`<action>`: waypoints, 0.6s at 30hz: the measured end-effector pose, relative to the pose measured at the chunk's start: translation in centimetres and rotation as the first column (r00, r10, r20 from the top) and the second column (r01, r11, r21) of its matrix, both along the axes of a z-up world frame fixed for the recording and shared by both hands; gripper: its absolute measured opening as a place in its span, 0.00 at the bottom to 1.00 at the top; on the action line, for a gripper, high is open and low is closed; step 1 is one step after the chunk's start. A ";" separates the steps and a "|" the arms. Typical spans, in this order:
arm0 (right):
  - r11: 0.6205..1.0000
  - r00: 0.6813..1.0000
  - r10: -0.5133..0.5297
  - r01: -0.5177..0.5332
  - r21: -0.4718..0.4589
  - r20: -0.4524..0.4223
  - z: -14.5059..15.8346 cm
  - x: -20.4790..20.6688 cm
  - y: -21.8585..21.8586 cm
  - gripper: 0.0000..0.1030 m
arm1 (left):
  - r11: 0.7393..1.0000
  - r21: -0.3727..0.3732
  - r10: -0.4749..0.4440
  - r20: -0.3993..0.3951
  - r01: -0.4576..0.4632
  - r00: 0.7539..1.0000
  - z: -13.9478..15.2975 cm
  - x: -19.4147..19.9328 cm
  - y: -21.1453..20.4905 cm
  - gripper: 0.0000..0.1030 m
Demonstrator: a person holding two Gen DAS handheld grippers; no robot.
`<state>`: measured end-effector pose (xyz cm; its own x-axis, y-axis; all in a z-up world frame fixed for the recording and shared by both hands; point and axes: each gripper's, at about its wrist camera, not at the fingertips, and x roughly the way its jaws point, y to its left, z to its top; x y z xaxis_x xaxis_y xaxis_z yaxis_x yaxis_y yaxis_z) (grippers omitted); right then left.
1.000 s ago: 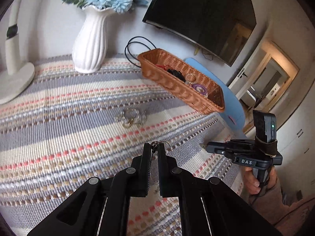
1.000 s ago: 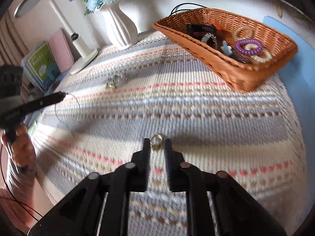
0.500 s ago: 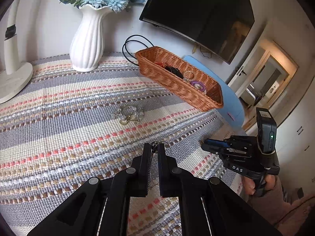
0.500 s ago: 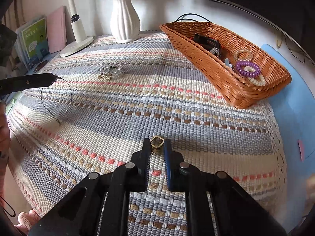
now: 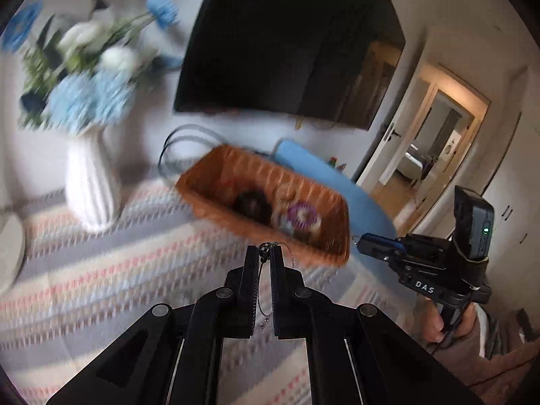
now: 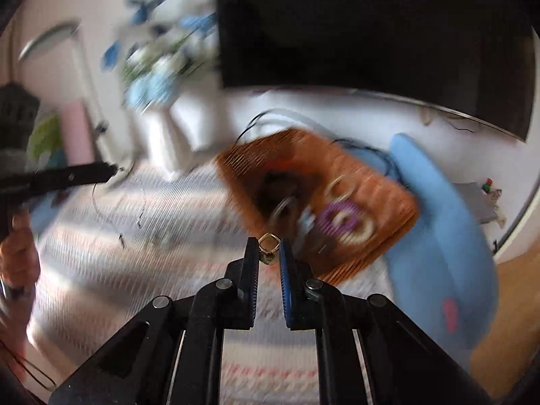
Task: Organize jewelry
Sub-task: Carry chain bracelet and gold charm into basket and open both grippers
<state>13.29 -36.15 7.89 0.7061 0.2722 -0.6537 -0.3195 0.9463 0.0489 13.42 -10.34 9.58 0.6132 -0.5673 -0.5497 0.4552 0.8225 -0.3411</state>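
Gold ring (image 6: 269, 248) pinched by right gripper (image 6: 269, 253); wicker basket (image 6: 381, 182) apparently just ahead

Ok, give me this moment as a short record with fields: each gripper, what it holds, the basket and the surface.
left gripper: shut on thin chain necklace, which dangles between the fingers
right gripper: shut on gold ring
wicker basket: on the striped cloth, ahead of both grippers, already holding a purple coil band and other blurred pieces
striped cloth: covers the surface
image quality: heavy motion blur in both views
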 end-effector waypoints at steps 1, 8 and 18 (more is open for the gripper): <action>1.000 1.000 -0.023 0.023 0.017 0.002 0.4 1.1 -0.7 0.13 | 1.000 -0.008 -0.007 0.010 0.007 1.000 0.6 1.1 -0.6 0.06; 0.976 0.985 -0.152 0.162 0.144 -0.075 -1.1 9.5 -4.1 0.13 | 0.991 -0.112 -0.073 -0.015 0.070 0.997 0.7 10.5 -5.4 0.06; 0.946 0.965 -0.230 0.252 0.206 -0.122 -5.3 12.4 -6.9 0.13 | 0.973 -0.213 -0.129 -0.186 0.089 0.974 -7.4 18.1 -11.1 0.06</action>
<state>25.68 -43.03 2.62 0.7058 0.2451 -0.6646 -0.0669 0.9571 0.2818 31.52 -21.44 2.17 0.4324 -0.7362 -0.5205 0.4454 0.6764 -0.5867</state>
